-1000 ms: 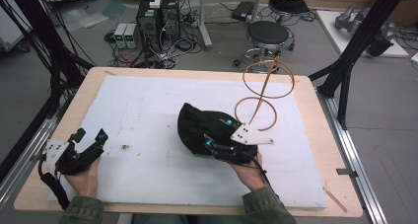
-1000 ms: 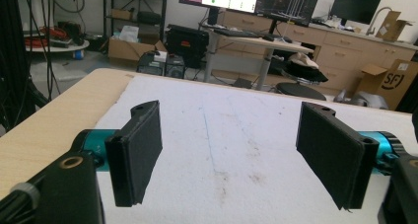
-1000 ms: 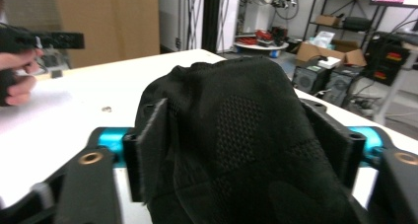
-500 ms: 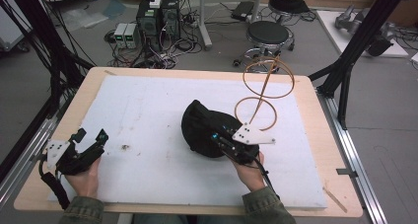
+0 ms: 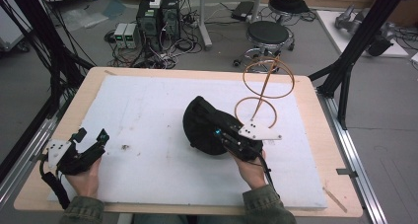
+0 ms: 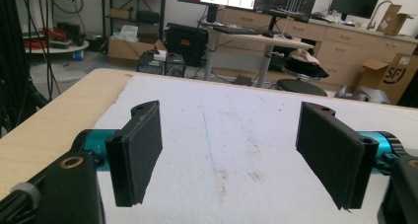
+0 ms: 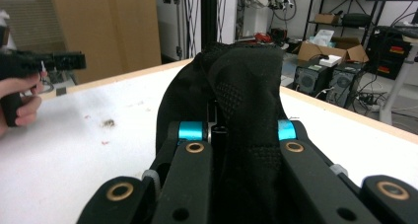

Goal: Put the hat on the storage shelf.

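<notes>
Black cloth item (image 5: 202,125), soft and knitted, with a dotted weave seen in the right gripper view (image 7: 241,100): it is located on the white mat (image 5: 148,110), a little right of the middle of the desk (image 5: 315,115). Its form is bunched and partly raised off the mat; what kind of garment it is cannot be told.

Right tongs (image 5: 224,135): clenched on the near right part of the black cloth item, which is pinched between the two black jaws and is draped over them in the right gripper view (image 7: 236,135). The tongs are held by the right hand (image 5: 251,169), entered from the near edge of the desk.

Left tongs (image 5: 91,140): released, with the jaws set wide apart and nothing between them (image 6: 229,150). They are held by the left hand (image 5: 84,177) at the near left corner of the desk, well apart from the cloth.

Wire stand (image 5: 263,91): copper-coloured rings on an upright rod, placed toward the far right of the mat, just beyond the right tongs.

Small dark speck (image 5: 124,146): noted on the mat between the left tongs and the cloth, amid faint brown stains.
</notes>
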Action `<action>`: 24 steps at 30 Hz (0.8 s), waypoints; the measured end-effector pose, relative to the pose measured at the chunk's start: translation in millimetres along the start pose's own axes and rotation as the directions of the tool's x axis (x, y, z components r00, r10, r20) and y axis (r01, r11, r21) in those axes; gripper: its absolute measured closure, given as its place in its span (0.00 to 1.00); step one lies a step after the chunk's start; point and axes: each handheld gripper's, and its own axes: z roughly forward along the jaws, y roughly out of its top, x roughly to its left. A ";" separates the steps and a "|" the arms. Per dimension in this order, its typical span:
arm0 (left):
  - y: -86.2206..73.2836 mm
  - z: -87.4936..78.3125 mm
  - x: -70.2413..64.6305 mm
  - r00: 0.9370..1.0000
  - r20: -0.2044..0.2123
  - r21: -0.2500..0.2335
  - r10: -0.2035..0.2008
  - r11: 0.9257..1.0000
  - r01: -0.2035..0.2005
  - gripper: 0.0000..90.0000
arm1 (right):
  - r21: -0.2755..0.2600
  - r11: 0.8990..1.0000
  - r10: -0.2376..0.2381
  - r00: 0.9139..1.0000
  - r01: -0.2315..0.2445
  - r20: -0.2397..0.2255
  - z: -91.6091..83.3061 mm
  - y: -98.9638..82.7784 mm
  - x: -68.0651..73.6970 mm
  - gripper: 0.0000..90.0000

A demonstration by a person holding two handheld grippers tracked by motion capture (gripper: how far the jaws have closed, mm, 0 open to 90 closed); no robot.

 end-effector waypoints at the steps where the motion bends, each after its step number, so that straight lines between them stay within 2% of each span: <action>1: 0.0 0.0 0.0 1.000 0.000 0.000 0.000 1.000 0.000 0.29 | -0.005 1.000 -0.001 1.000 0.001 0.004 -0.2 1.3 -0.2 0.93; 7: 0.0 0.3 -0.2 1.000 0.002 -0.002 -0.003 1.000 0.003 0.29 | -0.010 1.000 -0.004 1.000 0.004 0.010 -0.8 10.9 1.1 0.91; 9: 0.0 0.4 -0.4 1.000 0.004 0.000 -0.004 1.000 0.004 0.29 | -0.038 0.999 -0.006 0.999 0.007 0.044 -2.1 16.5 3.2 0.89; 19: 0.0 0.5 -0.7 1.000 0.006 0.000 -0.007 1.000 0.007 0.29 | -0.090 0.995 0.045 0.996 -0.038 0.074 -2.6 36.9 3.5 0.88; 24: -0.2 1.3 -2.6 1.000 0.013 0.000 -0.004 1.000 0.004 0.29 | -0.105 0.994 0.041 0.996 -0.033 0.077 -0.6 44.6 4.6 0.88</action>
